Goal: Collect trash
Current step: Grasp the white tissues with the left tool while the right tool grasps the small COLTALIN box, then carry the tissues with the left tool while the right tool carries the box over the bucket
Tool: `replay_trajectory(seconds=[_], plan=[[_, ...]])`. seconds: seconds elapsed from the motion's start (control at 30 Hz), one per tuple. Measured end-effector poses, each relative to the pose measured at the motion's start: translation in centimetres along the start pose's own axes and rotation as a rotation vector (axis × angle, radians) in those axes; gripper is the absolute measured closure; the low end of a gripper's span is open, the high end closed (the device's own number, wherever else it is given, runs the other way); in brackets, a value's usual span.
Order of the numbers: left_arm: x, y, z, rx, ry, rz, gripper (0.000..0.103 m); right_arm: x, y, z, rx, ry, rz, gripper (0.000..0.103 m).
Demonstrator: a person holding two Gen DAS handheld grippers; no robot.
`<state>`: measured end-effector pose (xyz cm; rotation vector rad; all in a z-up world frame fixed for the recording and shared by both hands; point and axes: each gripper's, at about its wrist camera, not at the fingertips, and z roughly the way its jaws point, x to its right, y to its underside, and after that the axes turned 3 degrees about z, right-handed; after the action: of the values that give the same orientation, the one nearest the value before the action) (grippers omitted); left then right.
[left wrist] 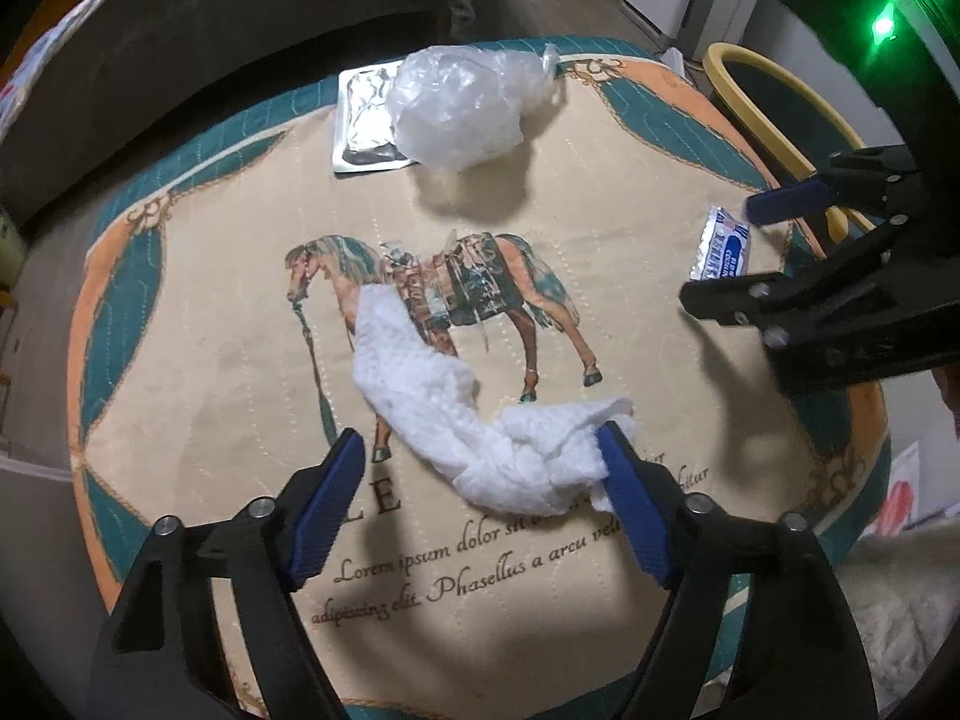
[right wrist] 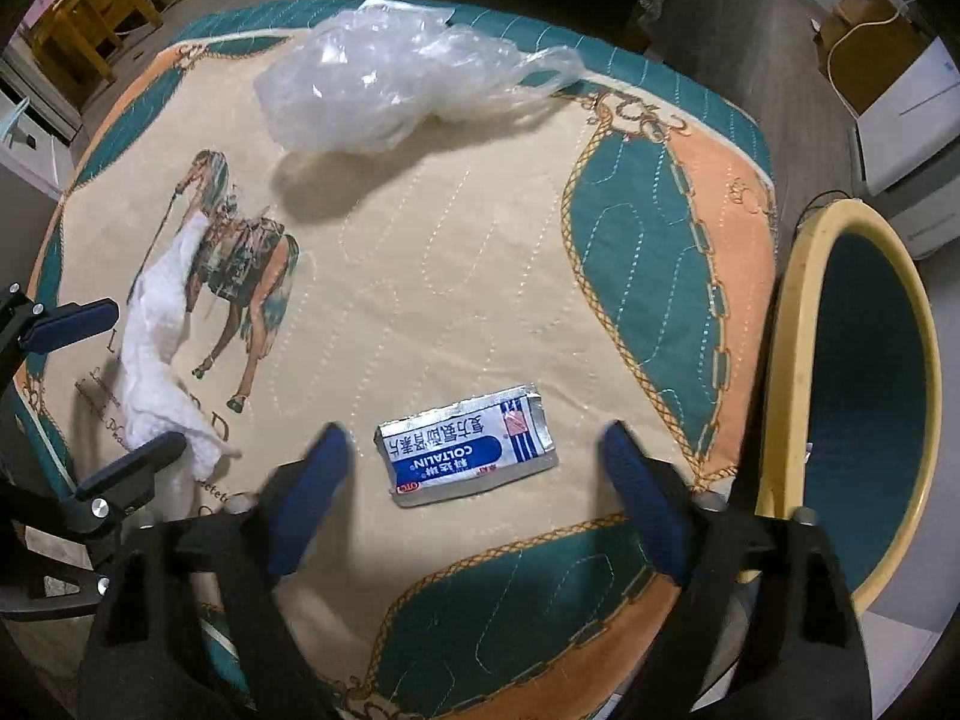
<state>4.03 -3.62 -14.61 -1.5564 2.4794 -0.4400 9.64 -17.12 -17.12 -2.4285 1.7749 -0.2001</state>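
Bag (left wrist: 462,105), foil (left wrist: 363,120) beyond your tissue (left wrist: 480,414), perhaps touching; tissue's length runs left-right. Both grippers (left wrist: 480,450) (right wrist: 474,444) released; packet (right wrist: 468,447) lies crosswise.

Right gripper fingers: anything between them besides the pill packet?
No. In the right wrist view only the COLTALIN packet lies between the open right gripper fingers, on bare quilted cloth.

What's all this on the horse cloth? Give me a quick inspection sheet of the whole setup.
Surface: quilted horse-print cloth.
Job's things: crumpled white tissue; clear plastic bag; foil packet partly under it; blue-and-white medicine wrapper; yellow-rimmed bin beside the cloth.
Clutter: nothing seen.
Grippers: left gripper open around the tissue's end; right gripper open, straddling the wrapper.
Cables: yellow cord over a cardboard box.
Surroundings: wooden furniture, white appliance.
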Motion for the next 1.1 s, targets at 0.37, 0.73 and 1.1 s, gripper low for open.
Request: replay_trajectory(seconds=[0.37,0.73,1.1], plan=[[0.7,-0.4,-0.9,0.014,0.073,0.022,0.067,0.7,-0.8,-1.7,0.043,-0.014,0.044,0.042],[0.7,-2.6,-4.9,0.178,0.013,0.051,0.074,4.7,-2.4,-6.5,0.177,-0.005,0.205,0.042],[1.2,-6.3,-9.9,0.358,-0.021,0.055,0.074,8.9,-2.5,-13.2,0.377,-0.008,0.306,0.042]])
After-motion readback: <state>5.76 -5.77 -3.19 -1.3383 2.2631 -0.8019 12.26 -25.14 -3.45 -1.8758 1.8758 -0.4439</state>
